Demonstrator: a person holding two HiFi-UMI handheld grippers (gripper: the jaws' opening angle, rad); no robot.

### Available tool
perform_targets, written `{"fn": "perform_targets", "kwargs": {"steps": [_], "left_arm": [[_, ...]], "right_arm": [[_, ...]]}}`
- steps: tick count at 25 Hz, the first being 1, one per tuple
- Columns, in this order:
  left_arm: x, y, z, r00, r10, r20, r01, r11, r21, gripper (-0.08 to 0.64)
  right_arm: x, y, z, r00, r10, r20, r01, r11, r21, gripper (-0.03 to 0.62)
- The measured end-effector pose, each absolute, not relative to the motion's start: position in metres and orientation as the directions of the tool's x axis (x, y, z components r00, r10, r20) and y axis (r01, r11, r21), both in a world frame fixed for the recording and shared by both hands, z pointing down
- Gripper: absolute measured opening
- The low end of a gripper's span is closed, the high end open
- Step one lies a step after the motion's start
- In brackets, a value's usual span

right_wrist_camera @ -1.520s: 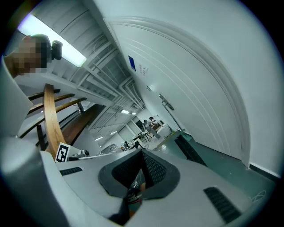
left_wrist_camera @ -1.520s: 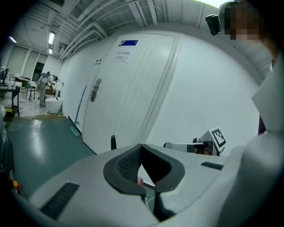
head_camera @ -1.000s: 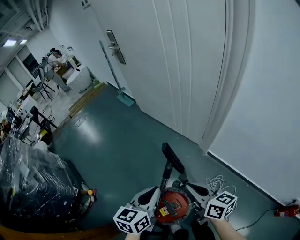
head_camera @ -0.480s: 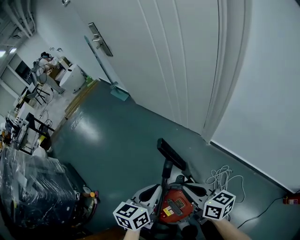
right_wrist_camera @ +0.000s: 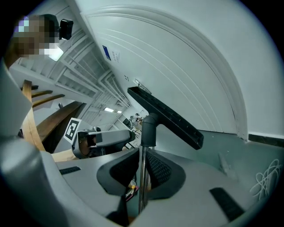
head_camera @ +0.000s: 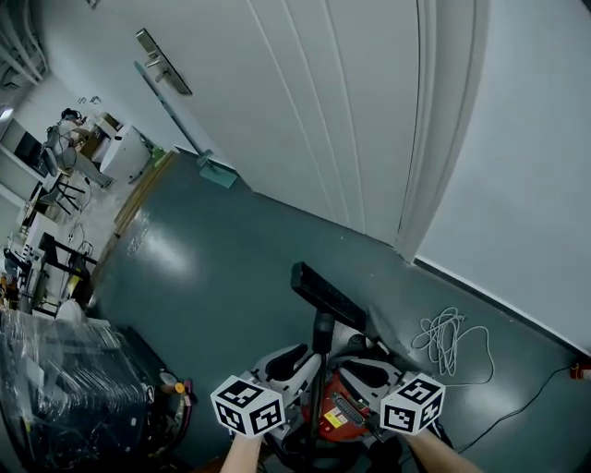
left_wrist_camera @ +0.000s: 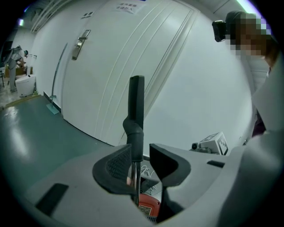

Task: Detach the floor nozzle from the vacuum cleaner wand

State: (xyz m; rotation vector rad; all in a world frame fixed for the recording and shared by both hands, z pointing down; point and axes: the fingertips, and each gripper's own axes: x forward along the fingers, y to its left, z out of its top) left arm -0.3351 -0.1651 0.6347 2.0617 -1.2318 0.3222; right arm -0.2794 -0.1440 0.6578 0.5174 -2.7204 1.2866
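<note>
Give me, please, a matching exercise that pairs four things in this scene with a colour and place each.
Things:
1. floor nozzle
2. vacuum cleaner body
3. cable coil
4. long-handled tool

Descriptions:
A. white, lying loose near the wall
B. teal head, leaning on the door
C. black, at the upper end of the wand
D. red, at the wand's foot

Pairs: 1-C; 2-D; 3-A; 4-B

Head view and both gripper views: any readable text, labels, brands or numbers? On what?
No text here can be read.
Sign high on the door, left gripper view: print too blurred to read.
Blue label, right gripper view: too small to read.
Yellow sticker on the red vacuum body, head view: too small to read.
Marker cubes: black-and-white square patterns only, no letters or numbers.
</note>
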Motion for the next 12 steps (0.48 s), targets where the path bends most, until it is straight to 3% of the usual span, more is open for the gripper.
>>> {"fn": "perform_targets", "kwargs": {"steps": [7, 12], "left_arm": [[-0.33, -0.186, 0.664, 0.599, -0.583, 0.549, -0.795, -0.347, 0.498, 0.233], [-0.321, -0.199, 0.67, 0.657, -0.529, 0.538, -0.751, -0.392, 0.531, 0.248]], "right_arm": [[-0.299, -0.145, 0.689, -0.937, -0.265, 0.228, -0.342, 0.565, -0.751, 0.142], [-0.314, -0.146, 0.7, -0.938, -0.264, 0.225, -0.339, 0.562, -0.754, 0.173]]}}
